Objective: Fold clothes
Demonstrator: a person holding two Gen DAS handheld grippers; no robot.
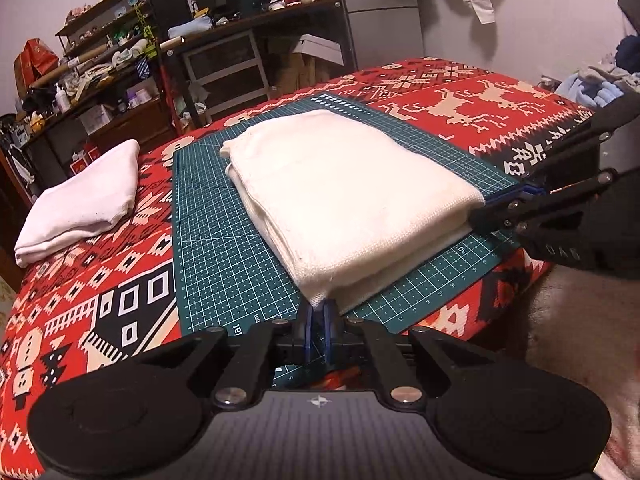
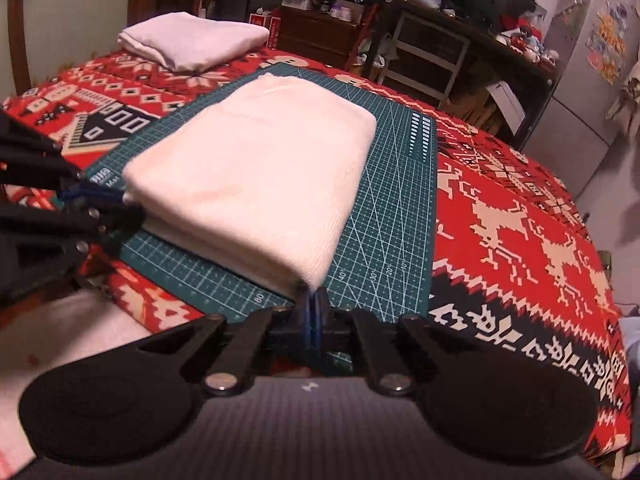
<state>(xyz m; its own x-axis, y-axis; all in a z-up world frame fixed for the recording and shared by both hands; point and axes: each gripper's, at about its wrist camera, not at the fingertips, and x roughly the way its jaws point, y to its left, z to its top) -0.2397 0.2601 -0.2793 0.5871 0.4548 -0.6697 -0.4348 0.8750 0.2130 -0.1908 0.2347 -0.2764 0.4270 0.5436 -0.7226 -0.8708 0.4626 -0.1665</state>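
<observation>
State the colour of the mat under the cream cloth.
Dark green cutting mat with pale grid lines, clearest in the right wrist view.

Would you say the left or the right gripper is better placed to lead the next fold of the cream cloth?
Neither clearly: the left gripper and the right gripper are each shut on a near corner of the cream cloth on the green mat. Both should probably lift together.

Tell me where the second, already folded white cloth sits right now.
The folded white cloth lies on the red patterned blanket, off the green cutting mat: left of it in the left wrist view, at the far left in the right wrist view.
</observation>
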